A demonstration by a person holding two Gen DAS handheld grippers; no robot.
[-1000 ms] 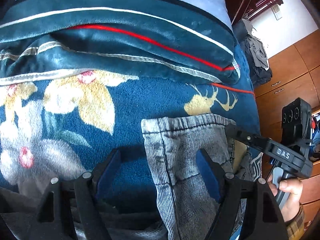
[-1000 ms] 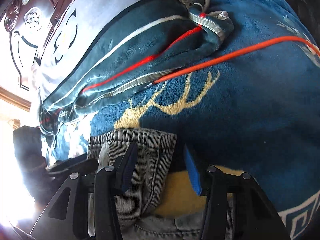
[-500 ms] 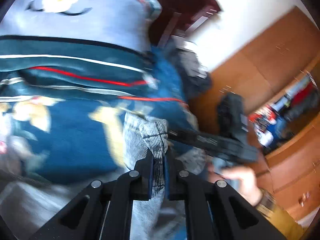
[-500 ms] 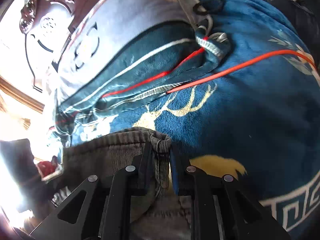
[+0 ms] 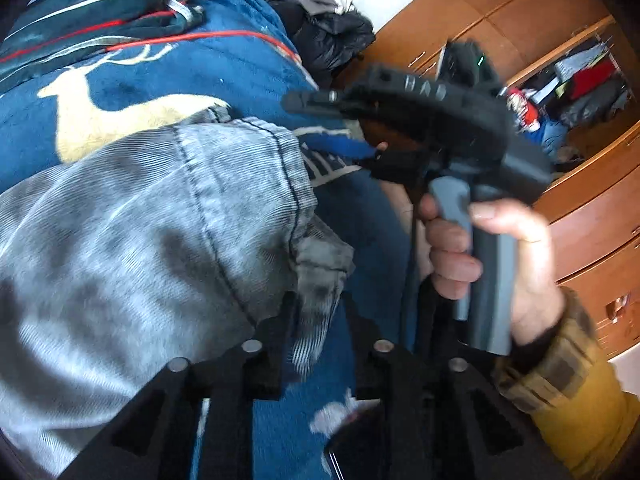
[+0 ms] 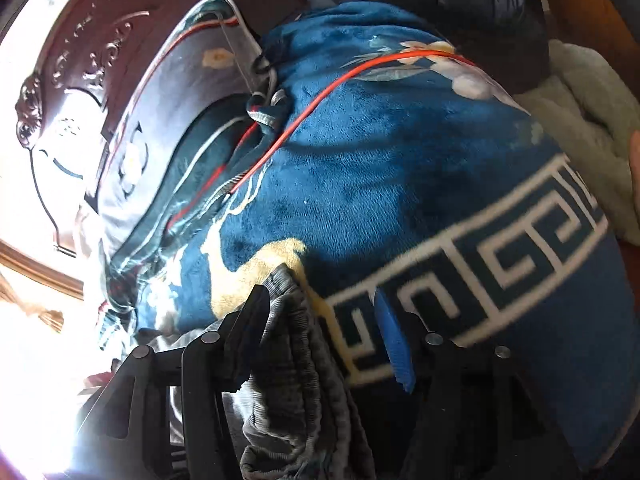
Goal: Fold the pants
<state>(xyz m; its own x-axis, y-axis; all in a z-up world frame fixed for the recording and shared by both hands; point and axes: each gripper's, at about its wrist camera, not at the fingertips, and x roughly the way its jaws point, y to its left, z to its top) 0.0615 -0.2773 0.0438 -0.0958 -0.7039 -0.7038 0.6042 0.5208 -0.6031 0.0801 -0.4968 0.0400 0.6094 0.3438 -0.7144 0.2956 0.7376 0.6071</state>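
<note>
The grey washed jeans lie bunched on the blue deer-print blanket, hem edge toward the right. My left gripper is low in its view, and its jaws are opening with a fold of hem cloth hanging between them. In the same view a hand holds my right gripper just past the hem. In the right wrist view, my right gripper is opening. The grey hem drapes against its left finger, clear of the blue pad.
Wooden cabinets and an open closet with clothes stand to the right of the bed. A dark clothes pile sits at the blanket's far end. A folded quilt and pillow lie by the carved headboard. Pale fleece lies at right.
Both grippers shut on the hem corners and carried them sideways across the blanket. Their jaws have now parted. Both views swung right, toward the cabinets and the blanket's border.
</note>
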